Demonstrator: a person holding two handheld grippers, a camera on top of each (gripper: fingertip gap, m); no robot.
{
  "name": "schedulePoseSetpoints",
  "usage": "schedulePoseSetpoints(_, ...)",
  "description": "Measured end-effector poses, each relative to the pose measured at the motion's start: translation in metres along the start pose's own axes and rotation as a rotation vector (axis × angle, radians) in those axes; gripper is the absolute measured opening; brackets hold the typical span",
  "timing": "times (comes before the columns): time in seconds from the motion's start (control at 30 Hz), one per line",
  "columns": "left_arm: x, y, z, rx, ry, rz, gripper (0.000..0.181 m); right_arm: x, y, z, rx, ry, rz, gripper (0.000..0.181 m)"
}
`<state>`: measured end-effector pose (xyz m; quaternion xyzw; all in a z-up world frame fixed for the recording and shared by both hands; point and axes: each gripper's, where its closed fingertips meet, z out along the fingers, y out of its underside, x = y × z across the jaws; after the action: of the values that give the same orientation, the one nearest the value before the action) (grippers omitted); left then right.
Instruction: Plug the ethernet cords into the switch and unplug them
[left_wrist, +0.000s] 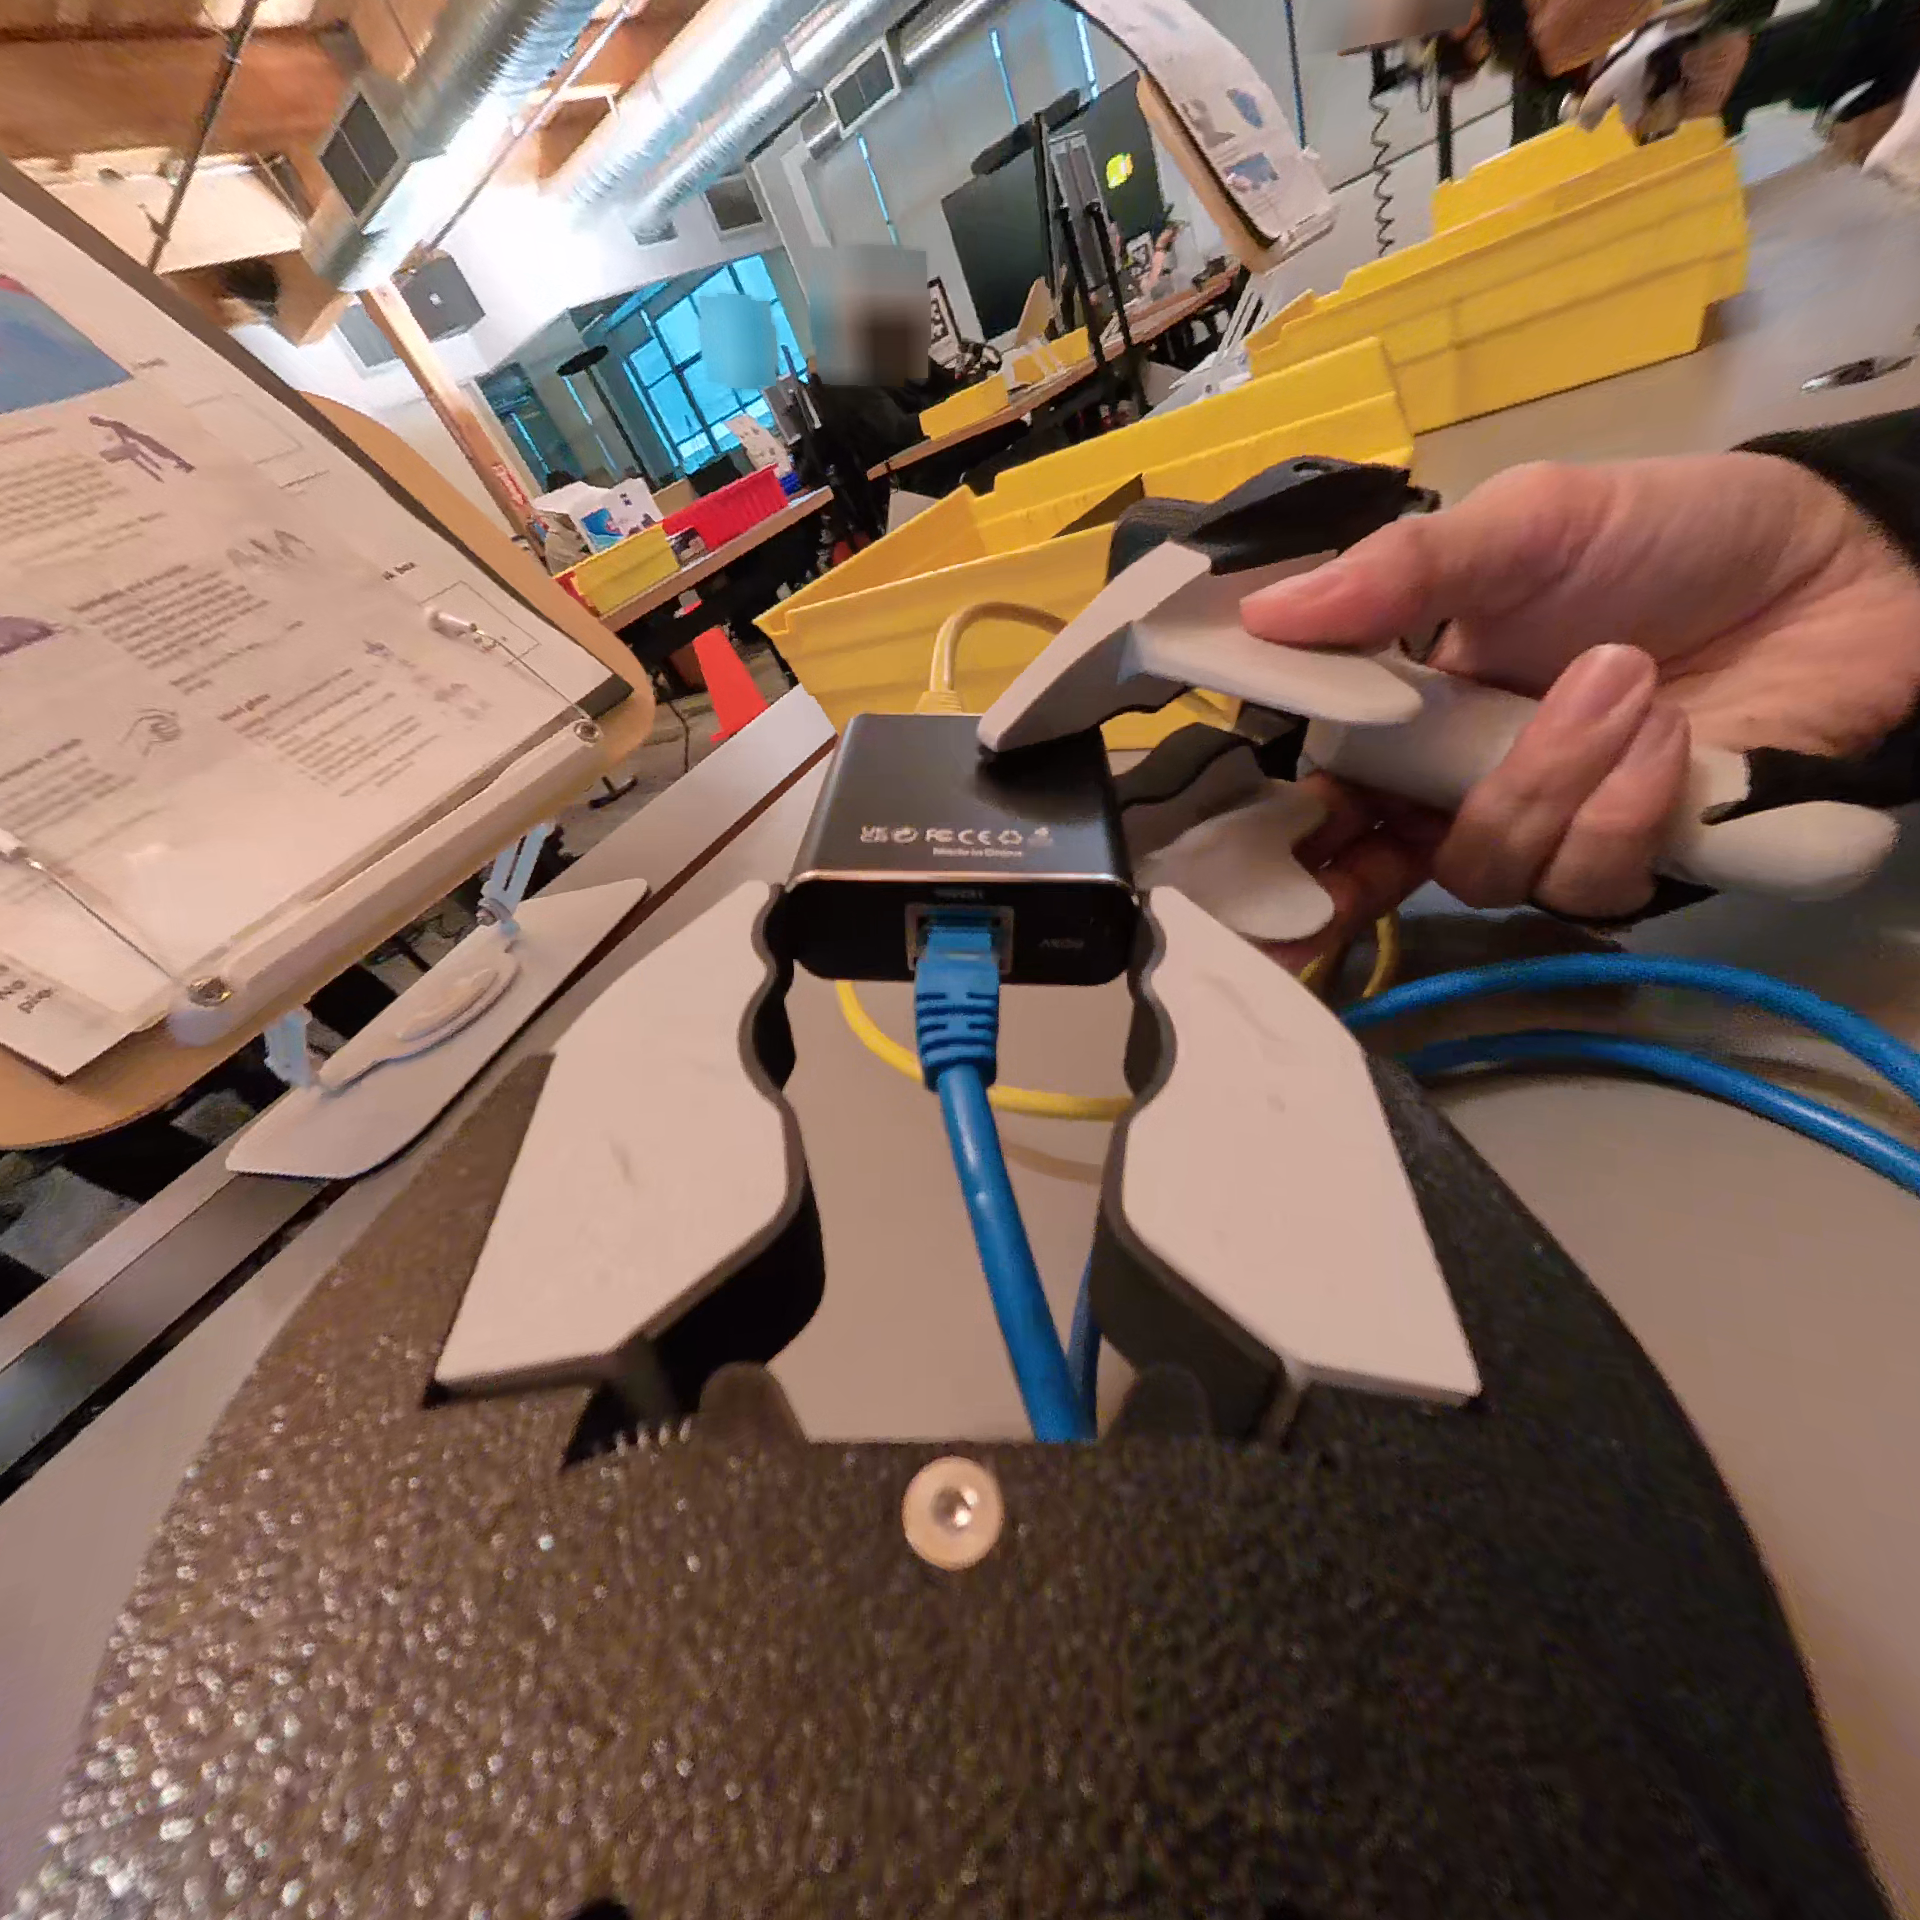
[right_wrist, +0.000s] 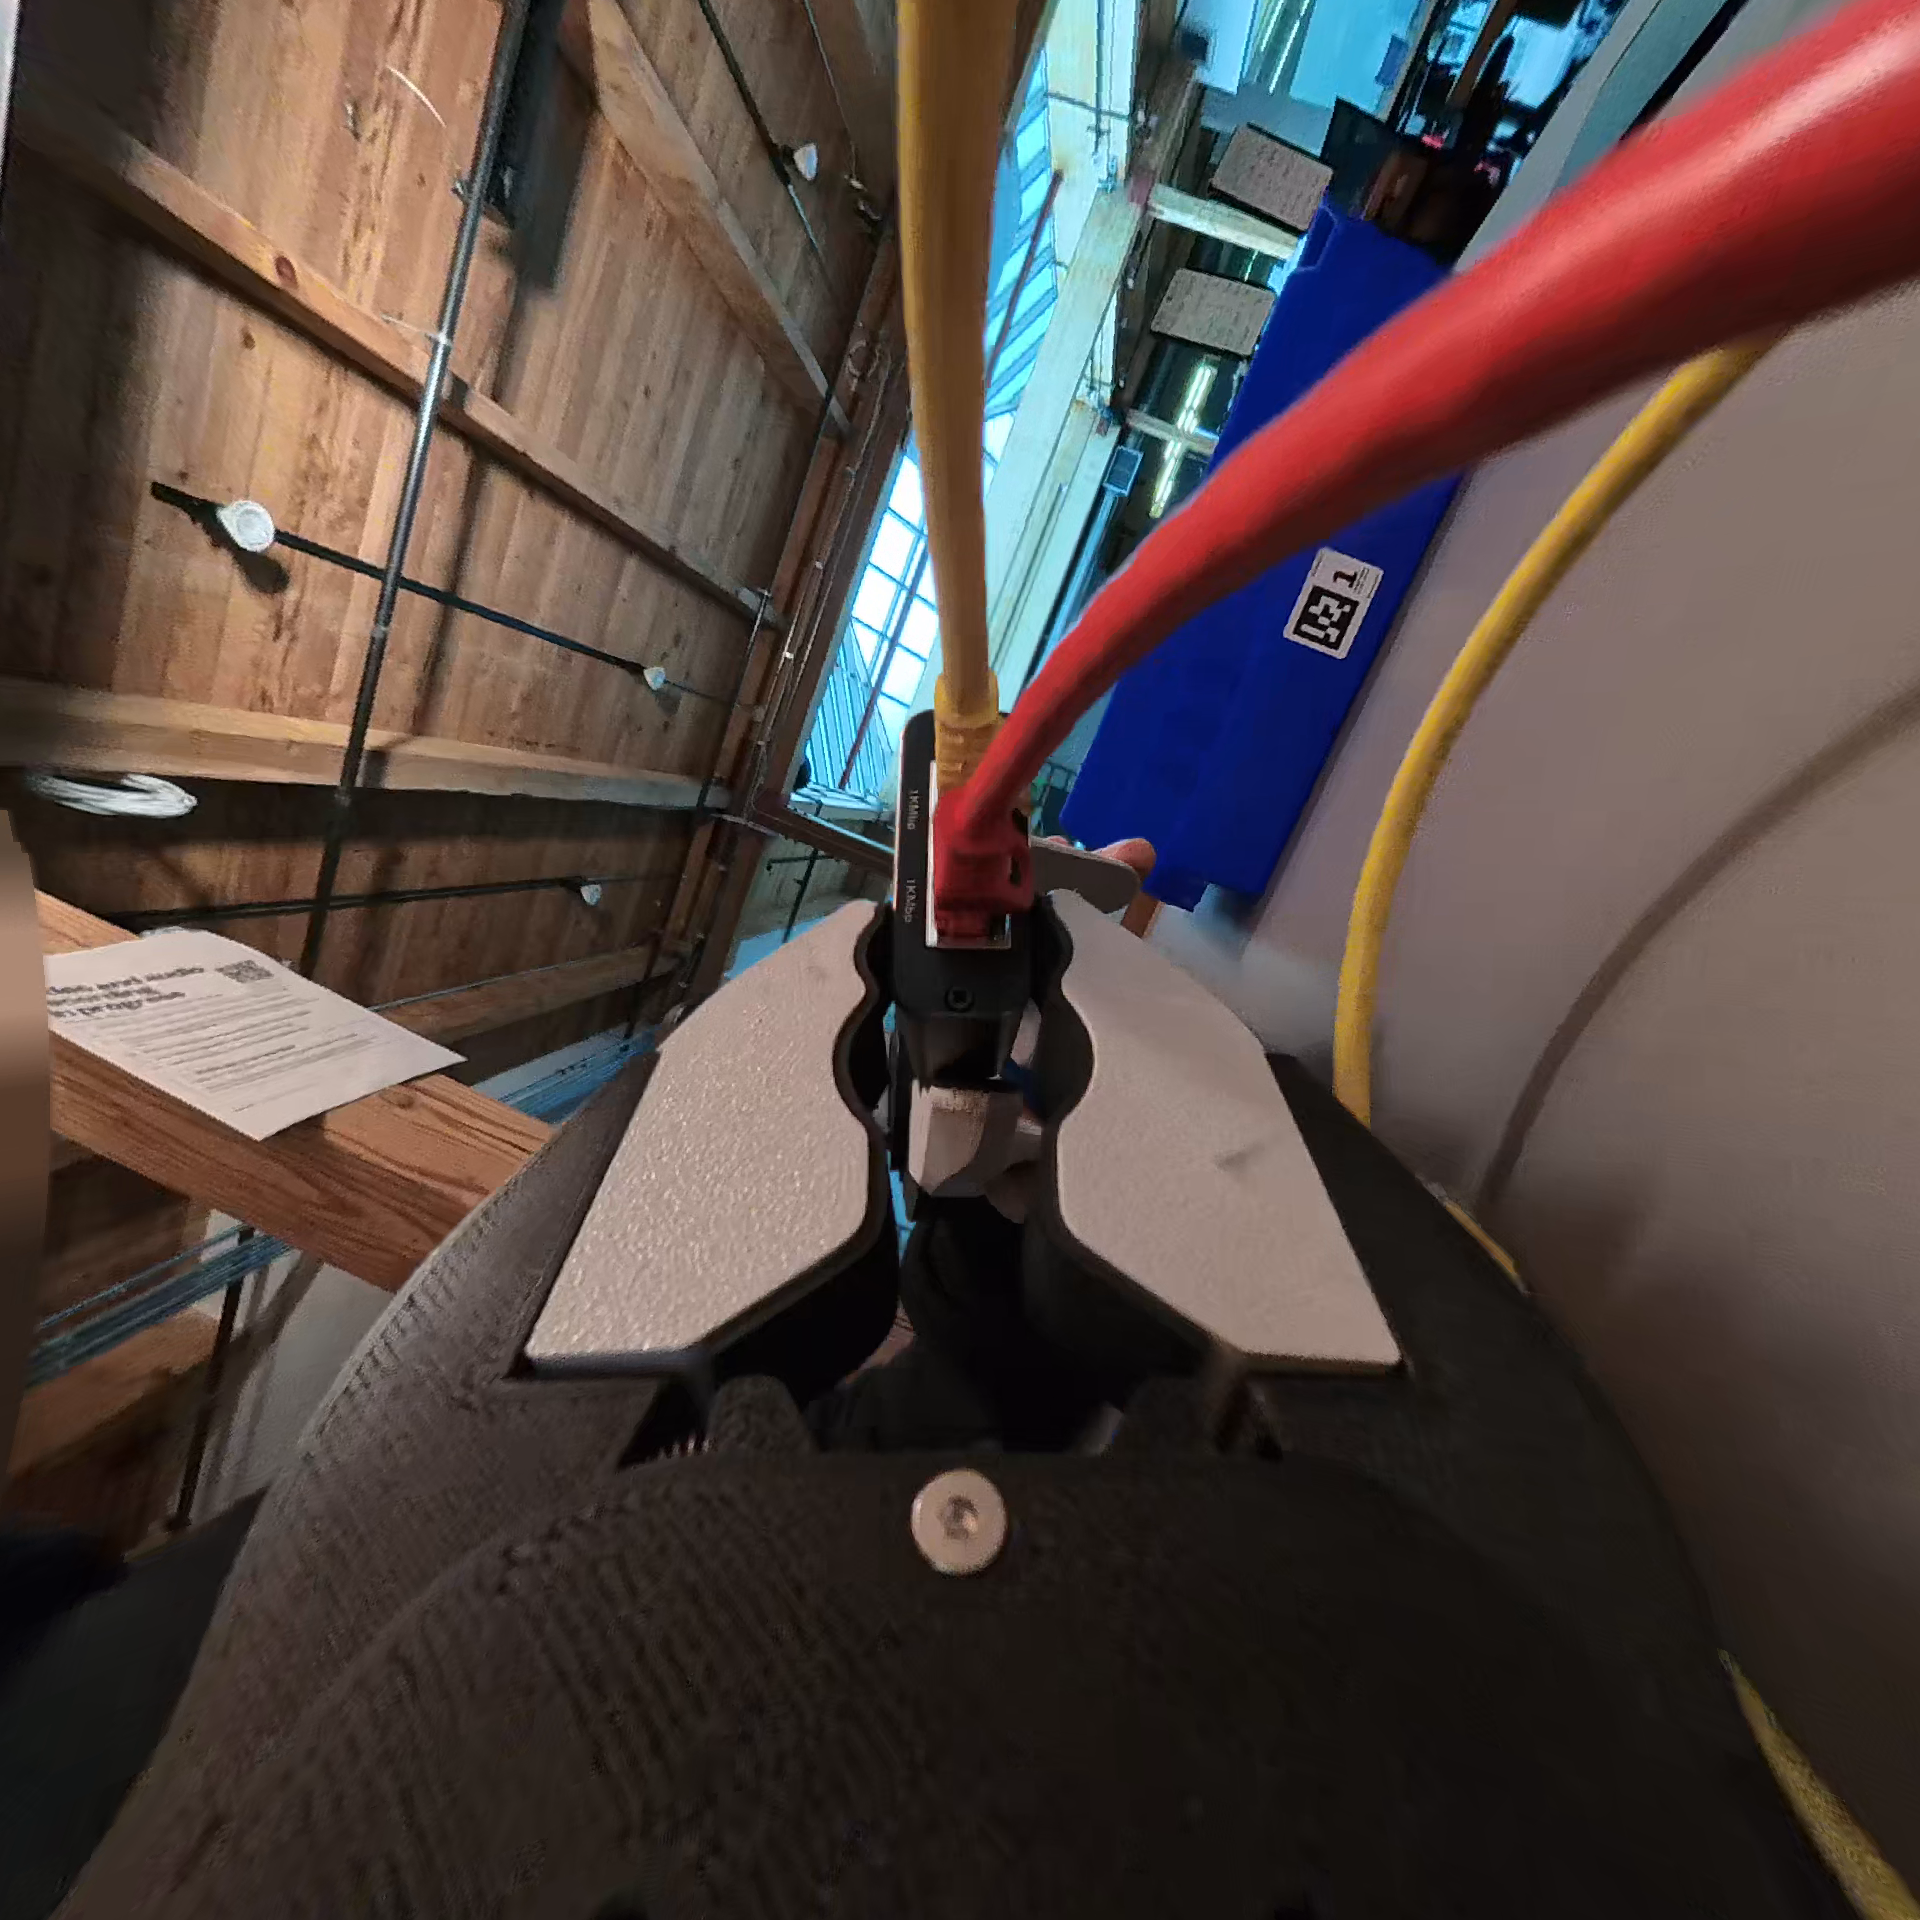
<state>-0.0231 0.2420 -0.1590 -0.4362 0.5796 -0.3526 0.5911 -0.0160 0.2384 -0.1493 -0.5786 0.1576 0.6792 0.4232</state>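
The black switch (left_wrist: 966, 790) sits on the grey table between the tips of my left gripper (left_wrist: 956, 935), whose fingers press its two sides. A blue ethernet cord (left_wrist: 971, 1143) is plugged into the port on its near face and runs back between my fingers. My right gripper (left_wrist: 1122, 810), held by a hand (left_wrist: 1610, 644), clamps the switch from the right, one finger on top and one underneath. In the right wrist view that gripper (right_wrist: 961, 997) is shut on the switch (right_wrist: 961, 992), where a red cord (right_wrist: 1351, 436) and a yellow cord (right_wrist: 945, 416) are plugged in side by side.
Yellow bins (left_wrist: 1351, 343) stand in rows behind the switch. A tilted board with papers (left_wrist: 260, 675) stands at the left table edge. Loops of blue cord (left_wrist: 1662, 1039) and yellow cord (left_wrist: 1039, 1101) lie on the table (left_wrist: 1662, 1299). A blue bin (right_wrist: 1247, 675) shows in the right wrist view.
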Motion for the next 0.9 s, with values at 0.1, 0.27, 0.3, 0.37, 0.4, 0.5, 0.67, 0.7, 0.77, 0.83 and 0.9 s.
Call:
schedulePoseSetpoints(0.1, -0.001, 0.004, -0.003, -0.033, -0.003, -0.03, 0.061, 0.003, 0.001, 0.003, 0.029, 0.016, 0.008, 0.024)
schedulePoseSetpoints(0.27, 0.0, 0.0, -0.012, -0.052, 0.023, -0.076, 0.061, -0.008, 0.007, 0.008, 0.049, 0.019, -0.058, 0.024)
schedulePoseSetpoints(0.3, 0.0, -0.003, -0.014, -0.038, 0.026, -0.084, 0.061, -0.011, 0.009, 0.009, 0.049, 0.028, -0.082, 0.025)
schedulePoseSetpoints(0.37, -0.001, -0.008, -0.018, -0.008, 0.044, -0.143, 0.061, -0.018, 0.011, 0.012, 0.036, 0.042, -0.13, 0.031)
schedulePoseSetpoints(0.4, -0.002, -0.009, -0.02, 0.003, 0.051, -0.181, 0.061, -0.022, 0.009, 0.011, 0.041, 0.054, -0.151, 0.039)
schedulePoseSetpoints(0.5, -0.006, -0.014, -0.025, 0.04, 0.07, -0.265, 0.061, -0.028, -0.003, 0.001, 0.119, 0.12, -0.21, 0.047)
schedulePoseSetpoints(0.67, -0.004, -0.023, -0.026, 0.082, 0.075, -0.253, 0.061, -0.035, -0.01, -0.006, 0.218, 0.188, -0.282, 0.048)
schedulePoseSetpoints(0.7, -0.004, -0.024, -0.025, 0.089, 0.068, -0.247, 0.061, -0.034, -0.012, -0.008, 0.253, 0.201, -0.269, 0.049)
schedulePoseSetpoints(0.77, -0.002, -0.026, -0.025, 0.095, 0.059, -0.226, 0.061, -0.035, -0.016, -0.012, 0.334, 0.19, -0.24, 0.036)
schedulePoseSetpoints(0.83, -0.003, -0.028, -0.025, 0.104, 0.031, -0.212, 0.061, -0.031, -0.014, -0.013, 0.362, 0.195, -0.197, 0.034)
schedulePoseSetpoints(0.9, -0.005, -0.033, -0.025, 0.126, -0.006, -0.232, 0.061, -0.03, -0.009, -0.012, 0.359, 0.188, -0.168, 0.039)
